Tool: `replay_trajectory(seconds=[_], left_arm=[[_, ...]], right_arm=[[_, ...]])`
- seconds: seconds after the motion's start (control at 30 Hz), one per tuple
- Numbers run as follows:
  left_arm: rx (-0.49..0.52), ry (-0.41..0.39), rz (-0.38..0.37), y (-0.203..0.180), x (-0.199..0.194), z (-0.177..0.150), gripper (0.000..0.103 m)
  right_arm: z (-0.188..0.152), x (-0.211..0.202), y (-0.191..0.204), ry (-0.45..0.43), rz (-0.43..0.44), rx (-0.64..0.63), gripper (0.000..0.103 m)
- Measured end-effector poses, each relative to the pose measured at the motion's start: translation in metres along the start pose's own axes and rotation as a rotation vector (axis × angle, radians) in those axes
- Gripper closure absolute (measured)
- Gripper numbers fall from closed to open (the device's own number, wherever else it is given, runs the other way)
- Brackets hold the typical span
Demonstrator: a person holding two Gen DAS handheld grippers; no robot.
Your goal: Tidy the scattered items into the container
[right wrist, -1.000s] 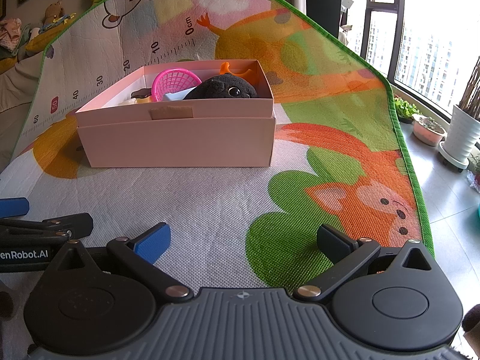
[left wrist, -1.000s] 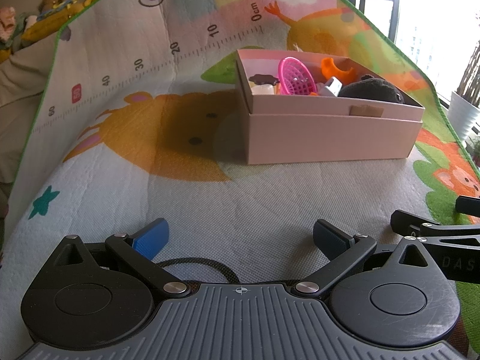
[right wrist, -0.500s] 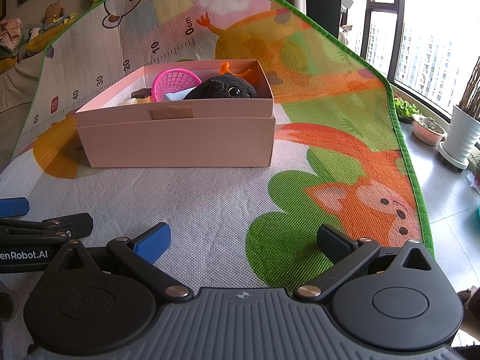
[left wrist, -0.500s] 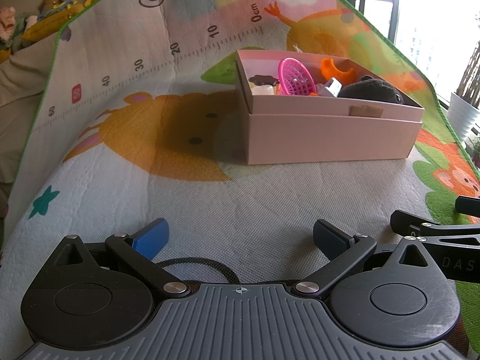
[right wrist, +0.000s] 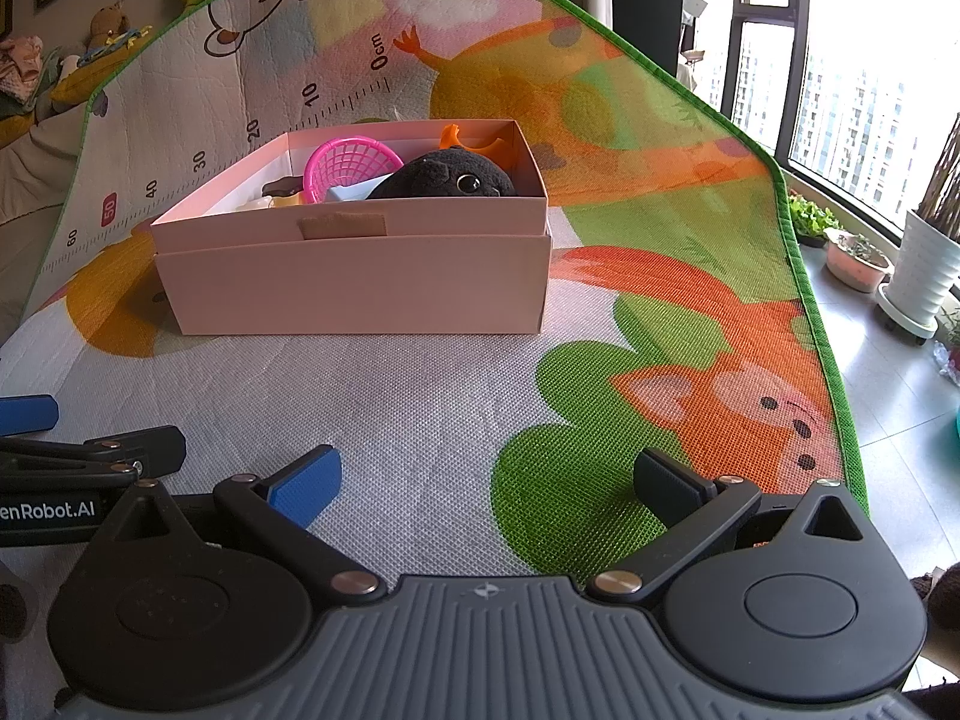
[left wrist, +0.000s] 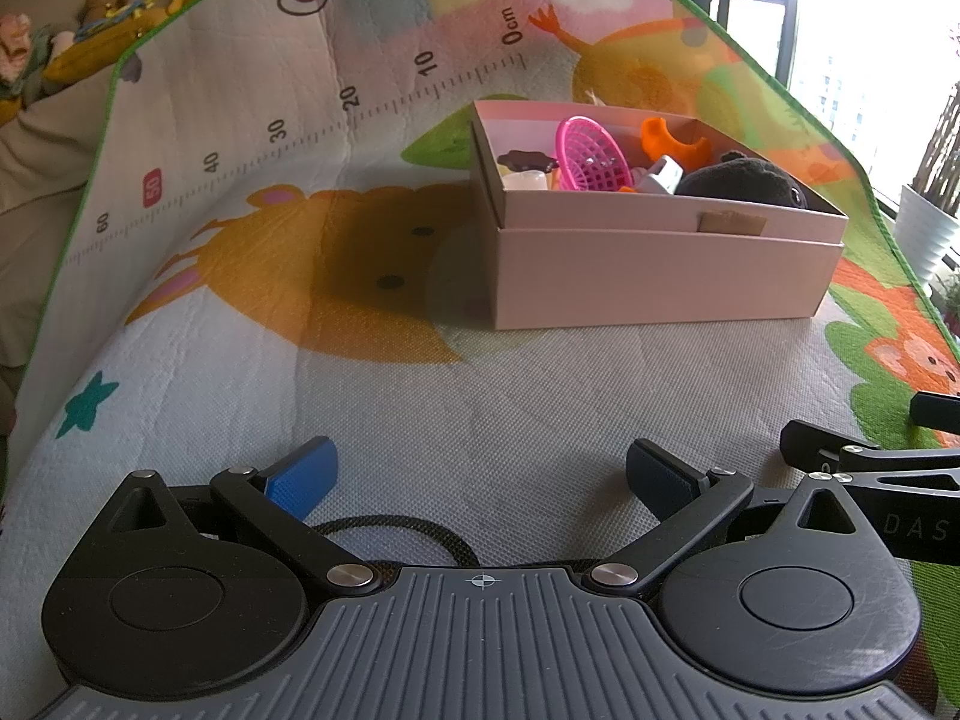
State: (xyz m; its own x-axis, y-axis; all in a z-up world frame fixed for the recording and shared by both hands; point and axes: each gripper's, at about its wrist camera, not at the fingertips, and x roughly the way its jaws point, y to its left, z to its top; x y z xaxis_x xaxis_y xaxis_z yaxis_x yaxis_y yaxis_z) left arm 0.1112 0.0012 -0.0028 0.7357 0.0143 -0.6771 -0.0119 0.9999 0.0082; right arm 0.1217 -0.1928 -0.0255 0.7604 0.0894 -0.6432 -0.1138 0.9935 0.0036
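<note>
Both my grippers low over the mat, jaws wide, nothing held.

My left gripper (left wrist: 480, 477) and right gripper (right wrist: 486, 480) sit bottom-centre of their frames over the printed cartoon play mat (left wrist: 372, 396). Pale pink cardboard box (left wrist: 660, 267) is upper right in the left view, upper left in the right. Inside: pink plastic mesh basket (left wrist: 591, 156), black plush toy (right wrist: 450, 177), orange plastic piece (left wrist: 672, 141).

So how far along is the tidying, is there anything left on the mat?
Looks essentially done: the pink basket, black plush and orange toy all sit inside the pink box. Nothing is in hand; the left gripper and right gripper are open and empty. No loose items show on the mat.
</note>
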Motion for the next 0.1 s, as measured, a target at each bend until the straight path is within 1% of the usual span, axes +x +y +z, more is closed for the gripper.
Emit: replay_trajectory(seconds=[0.1], left_arm=[[0.000, 0.000, 0.000, 0.0000, 0.0000, -0.0001, 0.000]], right_arm=[[0.0001, 0.0000, -0.0001, 0.000, 0.000, 0.000, 0.000]])
